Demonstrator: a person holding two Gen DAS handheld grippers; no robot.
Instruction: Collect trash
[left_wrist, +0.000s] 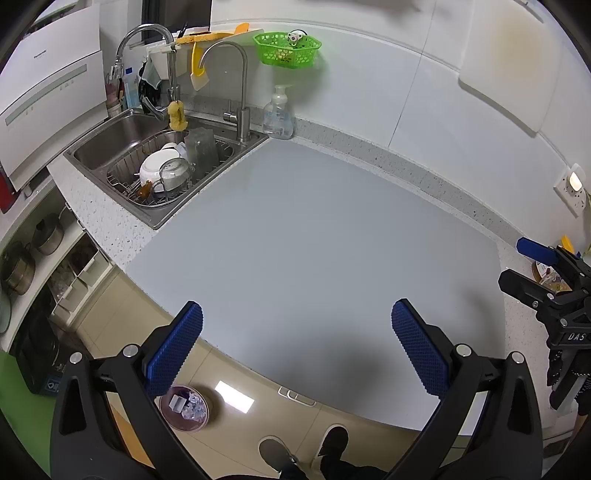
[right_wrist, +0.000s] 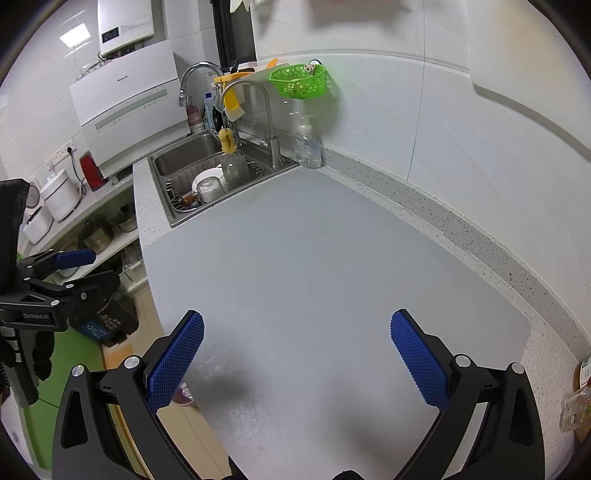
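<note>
On the floor below the table's (left_wrist: 314, 240) front edge, a round bin (left_wrist: 184, 408) holds crumpled trash (left_wrist: 194, 406). The left hand-held gripper (left_wrist: 295, 349) hovers above that edge, jaws wide apart and empty. The right hand-held gripper (right_wrist: 297, 350) hangs over the grey mat (right_wrist: 332, 277), likewise spread and empty.

Your right gripper (right_wrist: 297, 354) hangs with its blue ribbed pads wide apart above the grey bench mat (right_wrist: 314, 266), near the bench's front edge. Your left gripper (right_wrist: 79, 267) is past the left edge. The steel sink (right_wrist: 177, 158) sits at the far left corner.
</note>
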